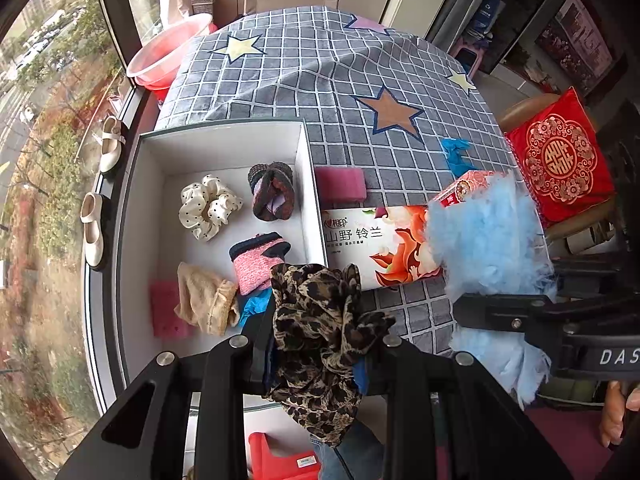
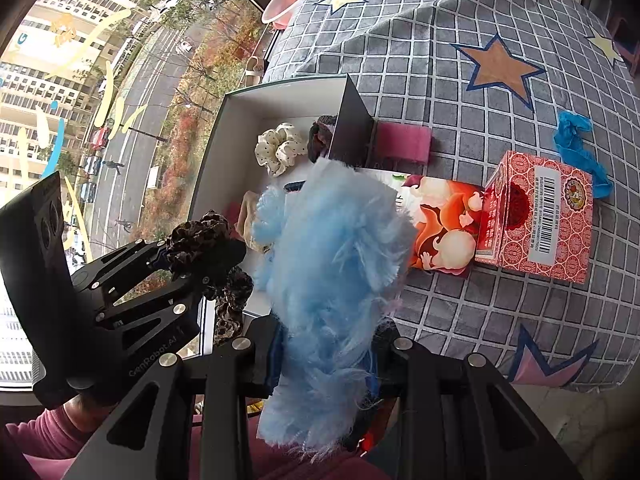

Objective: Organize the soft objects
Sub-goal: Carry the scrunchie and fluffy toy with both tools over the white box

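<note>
Two tongs each pinch a soft thing for the box (image 1: 224, 136) at left of frame: left tongs (image 1: 316, 360) leopard scrunchie (image 1: 316, 320), right tongs (image 2: 324, 364) blue fluff (image 2: 332, 264).

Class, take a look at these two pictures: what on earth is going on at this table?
A person is sorting soft things into a white box on a checked tablecloth. The left tool is shut on a leopard-print scrunchie at the box's near corner. The right tool grips a fluffy blue item. A polka-dot scrunchie and other pieces already lie inside; a pink sponge and a blue cloth scrap remain outside.
</note>
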`<state>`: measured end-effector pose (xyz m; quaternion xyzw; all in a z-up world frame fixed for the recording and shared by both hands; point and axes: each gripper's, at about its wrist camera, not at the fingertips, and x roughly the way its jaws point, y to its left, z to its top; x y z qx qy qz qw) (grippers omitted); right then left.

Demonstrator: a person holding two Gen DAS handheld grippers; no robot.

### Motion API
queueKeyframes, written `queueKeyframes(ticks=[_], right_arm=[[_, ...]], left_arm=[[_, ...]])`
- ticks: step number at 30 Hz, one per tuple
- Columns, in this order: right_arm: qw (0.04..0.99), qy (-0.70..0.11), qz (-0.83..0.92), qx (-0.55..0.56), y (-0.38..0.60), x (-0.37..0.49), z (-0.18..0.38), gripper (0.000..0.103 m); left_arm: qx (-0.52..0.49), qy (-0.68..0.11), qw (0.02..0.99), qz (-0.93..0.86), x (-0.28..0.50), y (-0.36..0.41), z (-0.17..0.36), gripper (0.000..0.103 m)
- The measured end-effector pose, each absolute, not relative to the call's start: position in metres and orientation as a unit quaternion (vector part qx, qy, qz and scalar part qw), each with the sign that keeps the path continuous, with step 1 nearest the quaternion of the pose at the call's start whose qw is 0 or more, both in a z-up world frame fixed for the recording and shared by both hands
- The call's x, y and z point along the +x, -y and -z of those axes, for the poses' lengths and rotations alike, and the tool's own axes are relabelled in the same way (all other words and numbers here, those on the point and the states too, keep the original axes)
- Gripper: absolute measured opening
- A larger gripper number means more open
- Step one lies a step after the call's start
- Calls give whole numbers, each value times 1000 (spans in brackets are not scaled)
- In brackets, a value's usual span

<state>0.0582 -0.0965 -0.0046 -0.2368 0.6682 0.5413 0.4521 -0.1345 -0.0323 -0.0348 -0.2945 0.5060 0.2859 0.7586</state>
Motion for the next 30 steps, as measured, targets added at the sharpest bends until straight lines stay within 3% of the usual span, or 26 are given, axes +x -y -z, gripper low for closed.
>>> queueKeyframes(ticks=[30], right_arm=[[434, -665, -551, -258, 88, 43, 7, 33]], left_arm=[[-312, -498, 751, -302, -150, 31, 34, 31]])
